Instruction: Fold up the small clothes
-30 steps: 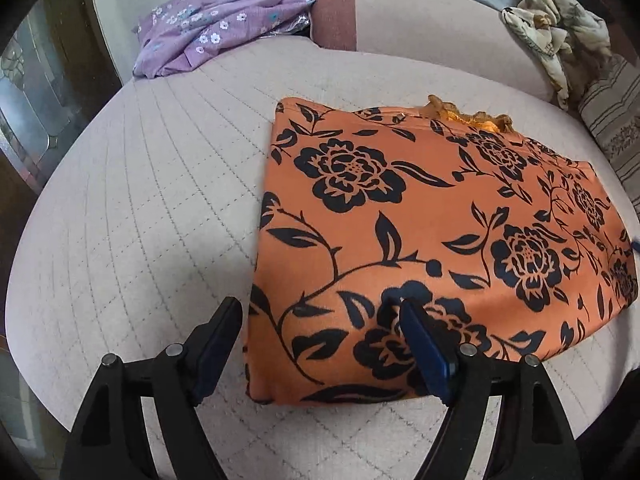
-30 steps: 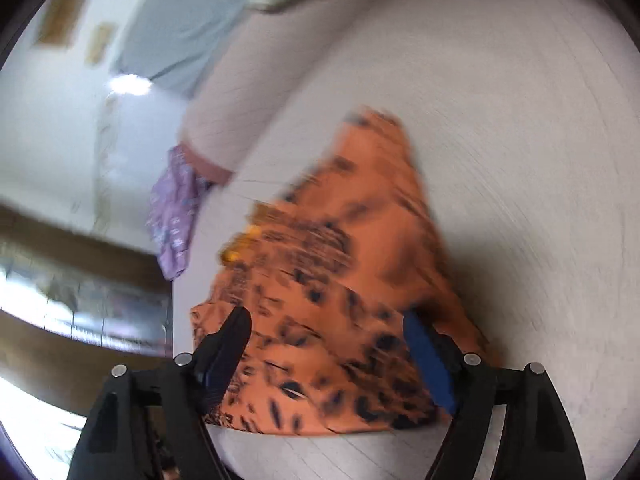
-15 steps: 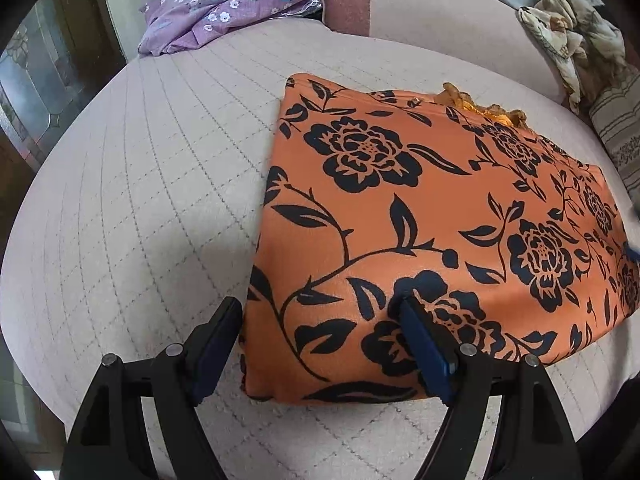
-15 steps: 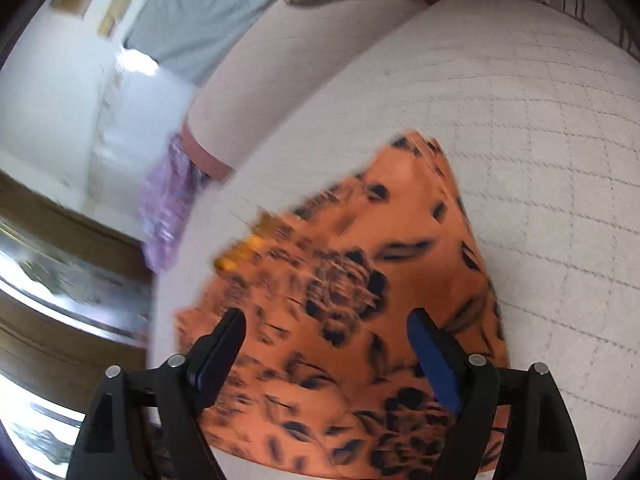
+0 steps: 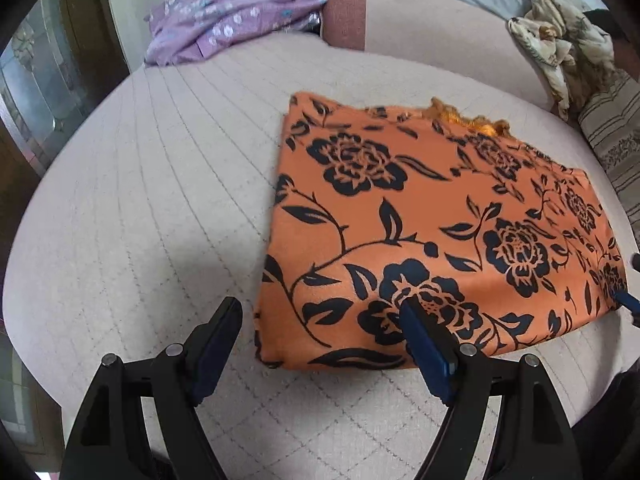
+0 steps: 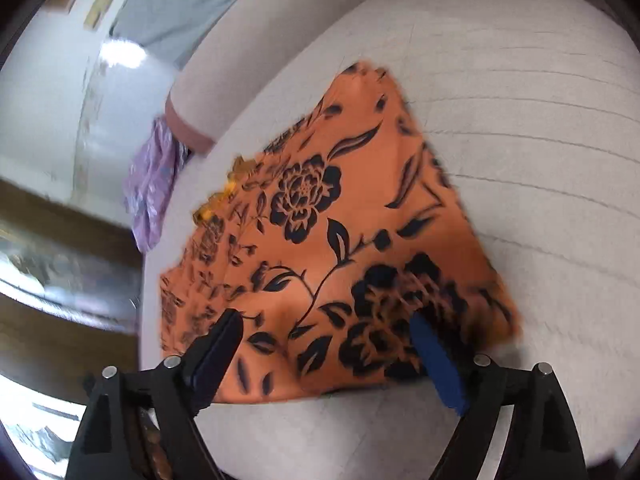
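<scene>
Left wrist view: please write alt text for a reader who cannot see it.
A folded orange cloth with black flowers lies flat on a pale quilted cushion, with the open left gripper hovering over its near corner and holding nothing. A purple floral garment lies at the far edge, and a crumpled cream cloth sits far right.

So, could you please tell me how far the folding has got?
The orange floral garment already lies folded flat on the quilted cushion. Both tongs, left and right, hover open above it, gripping nothing. The purple floral garment behind remains crumpled, unfolded.
</scene>
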### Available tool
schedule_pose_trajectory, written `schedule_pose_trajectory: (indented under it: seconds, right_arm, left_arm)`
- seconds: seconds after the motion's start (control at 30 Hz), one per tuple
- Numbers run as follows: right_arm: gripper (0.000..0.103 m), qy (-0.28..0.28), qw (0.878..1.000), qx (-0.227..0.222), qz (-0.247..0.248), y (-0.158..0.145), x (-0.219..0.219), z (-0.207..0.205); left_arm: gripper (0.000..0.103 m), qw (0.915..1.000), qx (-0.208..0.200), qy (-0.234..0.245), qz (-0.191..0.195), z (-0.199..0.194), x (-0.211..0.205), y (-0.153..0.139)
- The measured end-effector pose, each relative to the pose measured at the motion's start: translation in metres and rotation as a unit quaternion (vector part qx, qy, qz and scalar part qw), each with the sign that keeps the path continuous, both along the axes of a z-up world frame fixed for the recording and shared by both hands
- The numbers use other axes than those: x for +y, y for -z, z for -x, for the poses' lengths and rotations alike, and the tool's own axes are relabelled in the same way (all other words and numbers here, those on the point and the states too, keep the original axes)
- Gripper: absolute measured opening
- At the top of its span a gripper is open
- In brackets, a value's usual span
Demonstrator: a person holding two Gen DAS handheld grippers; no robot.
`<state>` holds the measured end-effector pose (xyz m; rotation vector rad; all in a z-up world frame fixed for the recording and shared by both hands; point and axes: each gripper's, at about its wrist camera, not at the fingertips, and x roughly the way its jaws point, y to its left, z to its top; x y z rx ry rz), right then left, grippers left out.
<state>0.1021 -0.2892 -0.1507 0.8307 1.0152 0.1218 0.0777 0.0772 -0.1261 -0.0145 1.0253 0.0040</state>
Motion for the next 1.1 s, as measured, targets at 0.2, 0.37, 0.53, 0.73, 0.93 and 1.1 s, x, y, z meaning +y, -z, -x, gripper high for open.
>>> schedule_pose_trajectory:
  seconds: [0.2, 0.37, 0.53, 0.73, 0.93, 1.1]
  right_arm:
    - [0.089, 0.043, 0.999, 0.002, -0.028, 0.004, -0.007, 0.05]
    - [0.089, 0.09, 0.994, 0.008, -0.062, 0.014, -0.035, 0.074]
    - [0.09, 0.102, 0.993, -0.004, -0.062, 0.017, -0.044, 0.054]
    - [0.083, 0.137, 0.988, -0.022, -0.072, 0.025, -0.051, 0.033]
    - [0.029, 0.108, 0.992, -0.031, -0.057, 0.022, -0.044, 0.022]
    - [0.055, 0.115, 0.99, -0.031, -0.077, 0.033, -0.043, 0.025]
  left_arm:
    - [0.081, 0.9996, 0.0, -0.01, 0.026, 0.004, -0.001, -0.003]
    - [0.081, 0.9998, -0.002, 0.014, 0.013, 0.003, -0.02, -0.004]
    - [0.081, 0.9997, -0.003, 0.021, 0.009, 0.006, -0.029, -0.007]
    - [0.081, 0.9995, 0.001, 0.031, -0.005, 0.002, -0.041, -0.004]
    - [0.081, 0.9987, -0.004, 0.048, -0.019, -0.001, -0.058, -0.004]
    - [0.081, 0.9978, -0.017, 0.06, -0.022, -0.012, -0.076, -0.013]
